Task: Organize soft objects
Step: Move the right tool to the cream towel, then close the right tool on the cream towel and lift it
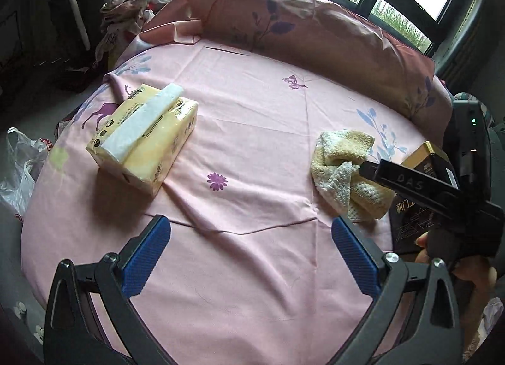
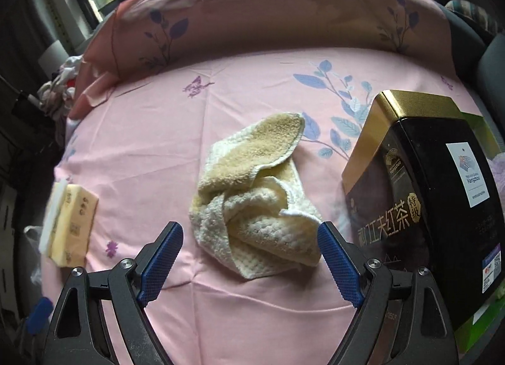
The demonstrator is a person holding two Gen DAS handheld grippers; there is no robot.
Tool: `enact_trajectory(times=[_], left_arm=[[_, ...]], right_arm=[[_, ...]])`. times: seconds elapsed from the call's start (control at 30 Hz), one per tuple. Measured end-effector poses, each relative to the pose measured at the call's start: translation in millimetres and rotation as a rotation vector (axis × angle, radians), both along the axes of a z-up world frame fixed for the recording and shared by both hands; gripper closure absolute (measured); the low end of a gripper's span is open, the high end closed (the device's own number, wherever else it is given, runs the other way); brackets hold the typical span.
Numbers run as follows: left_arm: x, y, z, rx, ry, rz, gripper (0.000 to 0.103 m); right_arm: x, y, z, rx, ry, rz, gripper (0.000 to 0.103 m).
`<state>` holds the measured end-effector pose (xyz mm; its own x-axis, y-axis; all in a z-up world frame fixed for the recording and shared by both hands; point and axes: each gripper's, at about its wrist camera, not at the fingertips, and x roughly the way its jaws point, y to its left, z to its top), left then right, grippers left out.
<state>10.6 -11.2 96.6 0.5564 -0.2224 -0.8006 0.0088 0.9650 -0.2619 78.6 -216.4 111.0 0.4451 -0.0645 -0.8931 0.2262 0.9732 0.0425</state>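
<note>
A crumpled yellow and white towel [image 2: 252, 182] lies on the pink bed sheet [image 2: 189, 131]. My right gripper [image 2: 249, 232] hangs open just over the towel's near end, blue pads on either side and not pressing it. In the left wrist view the same towel [image 1: 344, 172] is at the right, with a black finger [image 1: 410, 185] of the right gripper above it. A yellow tissue pack [image 1: 143, 138] with a white sheet sticking out lies at the left. My left gripper [image 1: 251, 229] stands wide open over bare sheet, with nothing between its pads.
A black and gold tea box [image 2: 426, 191] stands right of the towel, close to the right gripper's finger. A pink pillow [image 2: 252, 11] runs along the bed's far side. A clothes pile [image 1: 132, 8] and a plastic bag [image 1: 19, 169] lie off the bed's left edge.
</note>
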Motion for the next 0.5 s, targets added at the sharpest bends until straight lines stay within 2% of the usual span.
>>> enact_trajectory(times=[0.07, 0.17, 0.27, 0.37, 0.47, 0.5], left_arm=[[0, 2, -3, -0.023, 0.020, -0.013, 0.001], [-1, 1, -4, -0.009, 0.016, -0.029, 0.001], [-1, 3, -6, 0.002, 0.016, -0.029, 0.001], [1, 2, -8, 0.005, 0.022, -0.037, 0.001], [2, 0, -10, 0.006, 0.026, -0.054, 0.001], [2, 0, -11, 0.005, 0.027, -0.051, 0.001]], right_arm=[[7, 8, -14, -0.075, 0.001, 0.026, 0.016], [20, 6, -38, -0.017, 0.068, 0.033, 0.016], [27, 3, -49, -0.054, 0.064, 0.015, 0.016], [28, -1, -56, -0.005, 0.061, 0.014, 0.017], [21, -3, -50, 0.028, 0.026, 0.030, 0.042], [19, -4, -48, 0.037, 0.021, 0.036, 0.054]])
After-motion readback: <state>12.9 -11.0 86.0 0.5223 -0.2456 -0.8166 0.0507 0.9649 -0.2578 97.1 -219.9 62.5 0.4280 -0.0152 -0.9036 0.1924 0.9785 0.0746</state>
